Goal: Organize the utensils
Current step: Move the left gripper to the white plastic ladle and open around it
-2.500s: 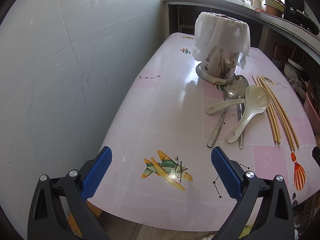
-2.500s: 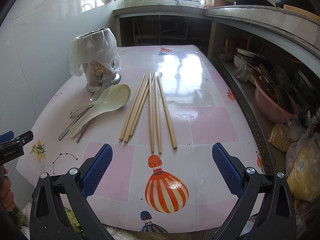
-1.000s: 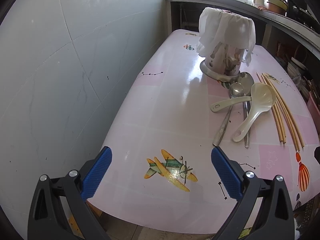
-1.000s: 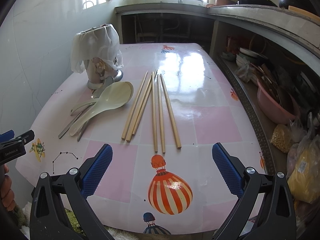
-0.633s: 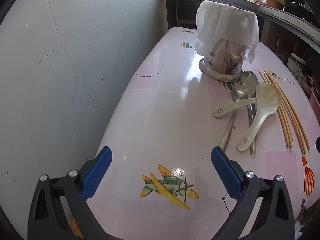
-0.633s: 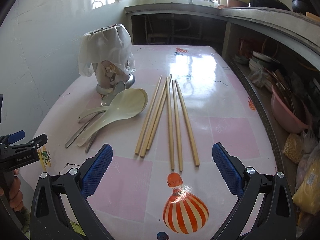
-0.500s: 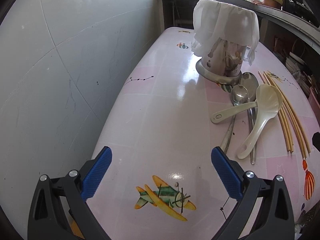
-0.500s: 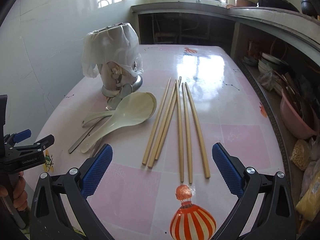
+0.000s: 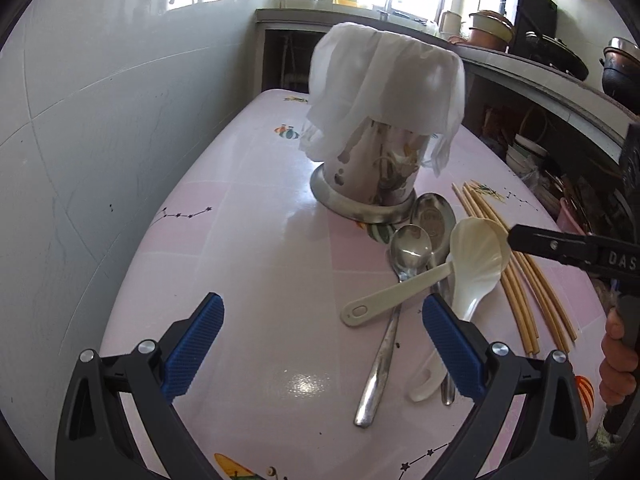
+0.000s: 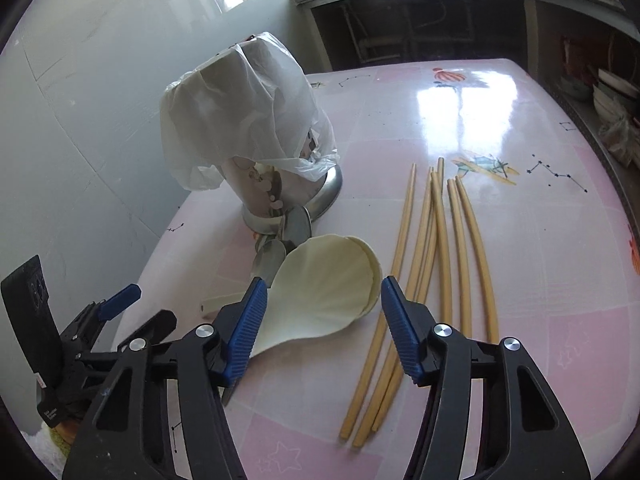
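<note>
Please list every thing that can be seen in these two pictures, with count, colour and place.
Table: one, pink with cartoon prints, beside grey wall.
Holder: one, metal, on table near wall.
Cloth: one, white, draped over holder.
Metal spoons: two, silver, in front of holder.
Plastic spoons: two, cream, lying over metal spoons.
Chopsticks: about seven, tan, right of spoons.
Shelves: grey, behind and right of table, holding pots and bowls.
Left gripper: black with blue pads, open.
Right gripper: same, closing around large plastic spoon's bowl.

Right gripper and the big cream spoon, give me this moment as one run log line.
right gripper: closing, astride cream spoon bowl, no grip yet | left gripper: open, empty | chopsticks: flat on table | covered holder: upright
</note>
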Demonstrator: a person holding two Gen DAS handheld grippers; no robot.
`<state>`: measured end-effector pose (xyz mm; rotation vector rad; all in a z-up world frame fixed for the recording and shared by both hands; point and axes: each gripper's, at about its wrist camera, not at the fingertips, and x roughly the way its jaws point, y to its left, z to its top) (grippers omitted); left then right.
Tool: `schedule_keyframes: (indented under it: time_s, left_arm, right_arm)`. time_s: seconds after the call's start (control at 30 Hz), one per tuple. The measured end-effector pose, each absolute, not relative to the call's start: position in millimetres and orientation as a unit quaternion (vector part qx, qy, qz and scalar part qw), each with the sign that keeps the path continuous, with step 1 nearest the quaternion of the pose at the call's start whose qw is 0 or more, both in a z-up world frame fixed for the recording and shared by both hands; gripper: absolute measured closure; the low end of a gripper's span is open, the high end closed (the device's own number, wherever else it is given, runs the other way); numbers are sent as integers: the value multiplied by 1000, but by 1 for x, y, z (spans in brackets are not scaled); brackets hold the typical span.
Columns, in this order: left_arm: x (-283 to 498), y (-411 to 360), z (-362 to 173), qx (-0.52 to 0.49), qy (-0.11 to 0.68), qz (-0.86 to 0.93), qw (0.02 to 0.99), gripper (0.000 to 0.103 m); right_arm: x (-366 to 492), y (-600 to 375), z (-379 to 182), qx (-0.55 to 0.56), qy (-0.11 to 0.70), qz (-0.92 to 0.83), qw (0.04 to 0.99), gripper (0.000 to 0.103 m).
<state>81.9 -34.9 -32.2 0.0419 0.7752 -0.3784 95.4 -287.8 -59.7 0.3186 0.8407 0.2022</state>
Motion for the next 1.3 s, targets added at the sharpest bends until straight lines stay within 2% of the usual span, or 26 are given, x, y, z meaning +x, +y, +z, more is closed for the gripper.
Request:
schedule_keyframes:
  time_s: [0.17,0.3,0.37,0.7,0.8,1.0,1.3]
  left_arm:
    - [71,-59,-31,51,365,-238,899,8]
    - [69,-72,-31,47,375,-269,886,23]
    - [69,-80,-30,52,379,-281,880,35]
    - [66,-126,-61,164,415,-274,852,69]
    - [68,-131,-62,174,413,-269,852,75]
    - [65,-136,-58,170,415,-267,853,87]
    - [54,-126,-30,130,414,-277,857,87]
  right_arm:
    - [107,-286,-64,155,421,104,888,63]
    - [108,-292,-67,175,426,107,881,63]
    - [107,-296,-67,183,424,105,881,63]
    - [90,-317,-64,219,412,106,878,62]
    - [84,-323,-64,225,408,107,878,62]
    - [74,-331,-66,240,405,111,875,61]
    - [64,-336,-70,254,401,121,872,60]
